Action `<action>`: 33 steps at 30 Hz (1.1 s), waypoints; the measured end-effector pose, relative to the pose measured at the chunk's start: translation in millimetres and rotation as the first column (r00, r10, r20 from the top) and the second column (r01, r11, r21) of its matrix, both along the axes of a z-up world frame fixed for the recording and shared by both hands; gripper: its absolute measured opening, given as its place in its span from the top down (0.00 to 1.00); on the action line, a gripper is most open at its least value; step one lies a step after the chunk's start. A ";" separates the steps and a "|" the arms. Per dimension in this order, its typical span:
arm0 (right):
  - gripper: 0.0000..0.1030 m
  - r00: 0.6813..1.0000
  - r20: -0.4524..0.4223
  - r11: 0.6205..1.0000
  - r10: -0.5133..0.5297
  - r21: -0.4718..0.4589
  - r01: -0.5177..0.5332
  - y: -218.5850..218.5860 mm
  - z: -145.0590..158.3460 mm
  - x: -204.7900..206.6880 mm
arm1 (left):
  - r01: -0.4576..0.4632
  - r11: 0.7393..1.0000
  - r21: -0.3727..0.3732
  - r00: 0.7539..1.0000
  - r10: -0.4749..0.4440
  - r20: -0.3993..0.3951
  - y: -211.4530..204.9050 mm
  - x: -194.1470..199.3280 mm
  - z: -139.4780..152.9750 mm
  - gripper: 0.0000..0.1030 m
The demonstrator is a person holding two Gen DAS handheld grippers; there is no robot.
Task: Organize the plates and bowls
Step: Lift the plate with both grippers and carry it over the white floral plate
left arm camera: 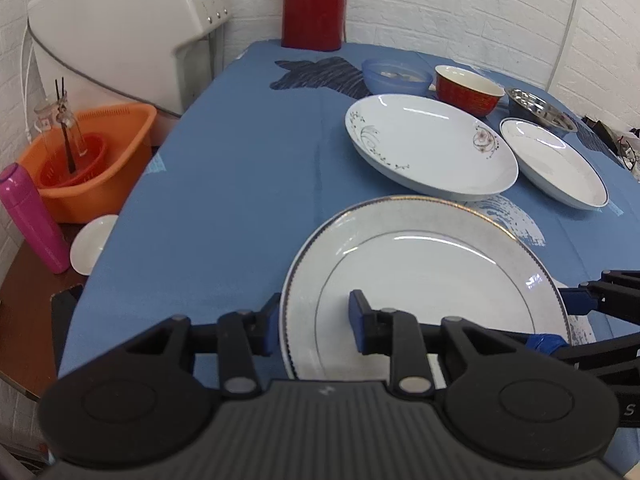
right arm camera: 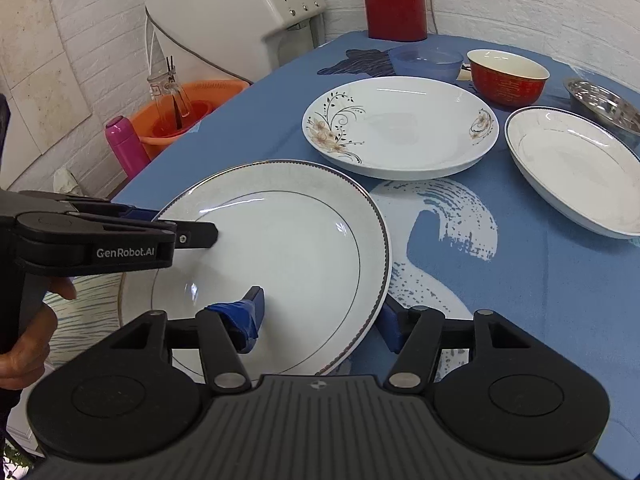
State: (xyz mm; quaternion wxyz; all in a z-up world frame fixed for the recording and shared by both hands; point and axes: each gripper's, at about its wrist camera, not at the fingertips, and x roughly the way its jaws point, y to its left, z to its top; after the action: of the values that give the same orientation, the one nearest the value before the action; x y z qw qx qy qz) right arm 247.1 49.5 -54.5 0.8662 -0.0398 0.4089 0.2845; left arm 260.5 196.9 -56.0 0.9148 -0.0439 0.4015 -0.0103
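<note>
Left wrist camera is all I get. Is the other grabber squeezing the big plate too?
Observer: No. The right gripper is open, its fingers straddling the rim of the large white plate: one over the plate, one outside the rim.
Operator: Does my grabber have a name on it?
Observer: Yes, the left gripper reads "GenRobot.AI" on its side.
Operator: Who's holding it?
Observer: A person's hand grips its handle at the left edge of the right wrist view.
</note>
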 end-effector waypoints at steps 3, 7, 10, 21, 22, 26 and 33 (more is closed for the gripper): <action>0.57 0.999 -0.009 0.997 -0.050 0.059 0.050 -39.2 8.4 0.5 | 0.009 0.999 -0.043 0.999 -0.008 0.031 9.3 -5.0 5.0 0.43; 0.57 0.981 -0.043 0.969 -0.191 0.152 0.195 -65.6 18.0 30.7 | -0.030 0.999 -0.035 0.996 0.033 0.088 33.2 10.4 27.2 0.43; 0.57 0.966 -0.098 0.948 -0.239 0.191 0.254 -65.7 16.7 64.3 | -0.012 0.999 -0.044 0.996 0.016 0.089 41.1 49.3 40.9 0.42; 0.51 0.950 -0.130 0.948 -0.283 0.110 0.297 -28.1 7.8 117.5 | 0.097 0.995 -0.013 0.995 -0.097 -0.008 6.5 175.8 23.6 0.42; 0.51 0.952 -0.125 0.951 -0.280 0.100 0.293 -25.8 8.5 119.5 | 0.095 0.995 -0.004 0.995 -0.095 -0.009 5.1 178.3 22.2 0.42; 0.51 0.963 -0.119 0.965 -0.240 0.079 0.250 -15.8 12.4 124.6 | 0.081 0.997 0.009 0.997 -0.081 -0.003 10.3 184.0 20.2 0.42; 0.51 0.968 -0.080 0.968 -0.237 0.061 0.242 -2.4 14.2 147.2 | 0.059 0.998 0.012 0.998 -0.059 -0.007 21.5 192.3 18.0 0.42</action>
State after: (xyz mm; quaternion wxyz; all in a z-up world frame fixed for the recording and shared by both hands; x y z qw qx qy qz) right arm 394.3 47.1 -40.2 0.8797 0.0508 0.4314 0.1933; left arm 452.8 218.4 -38.0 0.9130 -0.0266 0.4057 -0.0348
